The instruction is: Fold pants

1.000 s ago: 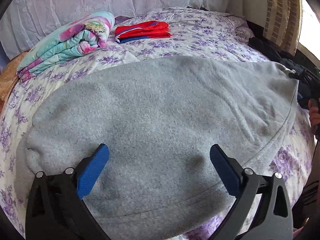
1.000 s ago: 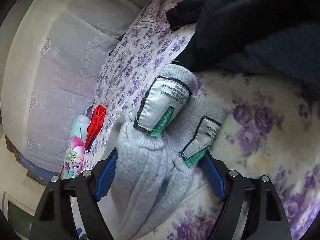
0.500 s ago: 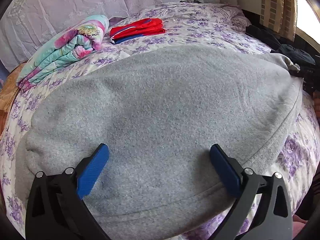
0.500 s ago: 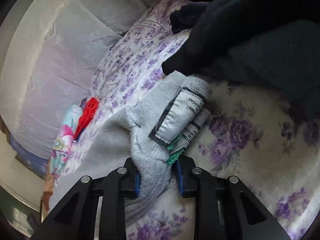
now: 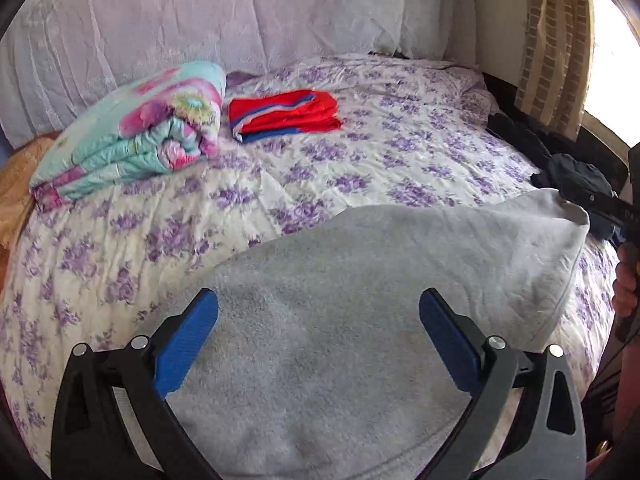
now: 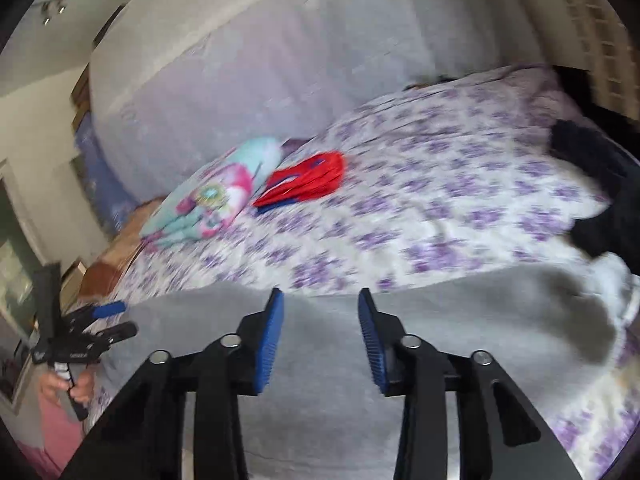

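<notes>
Grey fleece pants (image 5: 360, 280) lie on the near part of the floral bed, folded into a wide band; they also show in the right wrist view (image 6: 440, 320). My left gripper (image 5: 318, 338) is open and empty, just above the pants' left part. My right gripper (image 6: 320, 336) is open with a narrower gap, empty, above the pants' middle. The left gripper shows at far left in the right wrist view (image 6: 108, 320). The right gripper's body shows at the pants' far right corner in the left wrist view (image 5: 612, 208).
A folded floral quilt (image 5: 132, 132) and folded red-and-blue clothes (image 5: 284, 114) lie at the back of the bed (image 5: 400, 160). Dark clothes (image 5: 576, 176) are piled at the right edge. A white-draped headboard (image 5: 240, 20) stands behind.
The right gripper has let go of the pants' labelled end, opened and swung round to face across the bed. The pants now cover only the near part of the bed. The left gripper stays open.
</notes>
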Motion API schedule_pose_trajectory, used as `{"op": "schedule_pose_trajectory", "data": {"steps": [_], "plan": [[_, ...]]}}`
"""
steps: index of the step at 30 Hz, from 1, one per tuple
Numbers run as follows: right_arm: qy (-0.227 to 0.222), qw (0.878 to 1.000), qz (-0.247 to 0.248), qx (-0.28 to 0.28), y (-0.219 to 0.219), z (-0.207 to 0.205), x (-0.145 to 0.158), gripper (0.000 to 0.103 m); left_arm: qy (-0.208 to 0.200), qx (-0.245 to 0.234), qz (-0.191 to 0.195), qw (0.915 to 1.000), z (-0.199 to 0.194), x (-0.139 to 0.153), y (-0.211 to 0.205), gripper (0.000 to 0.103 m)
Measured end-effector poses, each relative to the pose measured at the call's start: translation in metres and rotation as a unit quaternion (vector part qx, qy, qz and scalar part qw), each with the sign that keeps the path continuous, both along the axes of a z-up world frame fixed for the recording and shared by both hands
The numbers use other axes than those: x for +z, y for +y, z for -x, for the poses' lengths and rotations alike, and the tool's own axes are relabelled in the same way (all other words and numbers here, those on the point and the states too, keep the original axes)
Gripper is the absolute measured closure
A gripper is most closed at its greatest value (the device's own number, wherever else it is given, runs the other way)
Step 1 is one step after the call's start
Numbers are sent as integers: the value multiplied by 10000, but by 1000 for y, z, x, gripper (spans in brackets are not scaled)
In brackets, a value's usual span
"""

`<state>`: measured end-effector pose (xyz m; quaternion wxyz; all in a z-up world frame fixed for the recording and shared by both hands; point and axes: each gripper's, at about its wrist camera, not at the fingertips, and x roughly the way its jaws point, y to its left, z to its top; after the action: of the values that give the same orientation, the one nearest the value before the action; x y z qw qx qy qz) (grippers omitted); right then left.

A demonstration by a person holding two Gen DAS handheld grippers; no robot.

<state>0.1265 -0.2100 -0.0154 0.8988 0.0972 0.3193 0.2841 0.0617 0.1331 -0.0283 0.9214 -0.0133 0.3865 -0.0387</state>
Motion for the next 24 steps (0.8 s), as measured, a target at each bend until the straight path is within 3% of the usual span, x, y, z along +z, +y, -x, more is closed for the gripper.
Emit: {"op": "schedule_pose_trajectory", "data": {"steps": [3,5,6,8,9,12,14,16,20,22,24], "plan": [[609,9934,345,913,61,-33,-33,78,554,293,323,9975,-16,-31,26,5],[1044,9867,722,1018,71,-58,-64,92,614,396,443,9963,-13,-44,43,5],[1133,9860,864,868,62,-69,-76,103,531,345,478,9969,-8,-45,48,5],[1602,9863,-115,385,3,-95,-87,103,427,272,340,9981,0,-45,49,8],[1685,9843,-463,-236,-35,-101,-87,103,411,248,220,9986,2,-46,48,8],[1151,9827,201,-1439,-90,-93,-76,103,393,252,-181,9987,0,-50,39,8],[1207,9781,311,-1667,-101,-83,-74,103,426,301,-475,9975,-5,-52,33,8],[972,9774,670,-1754,-85,-61,-57,96,432,370,-594,9966,-2,-48,31,8],[445,9981,400,-148,-7,-4,-26,95,142,607,-623,9961,24,-20,25,6],[334,9967,467,577,33,19,-27,90,-91,523,-489,9974,36,-9,18,5],[377,9874,573,1424,76,43,-38,85,-73,456,-540,9975,40,-12,11,5]]}}
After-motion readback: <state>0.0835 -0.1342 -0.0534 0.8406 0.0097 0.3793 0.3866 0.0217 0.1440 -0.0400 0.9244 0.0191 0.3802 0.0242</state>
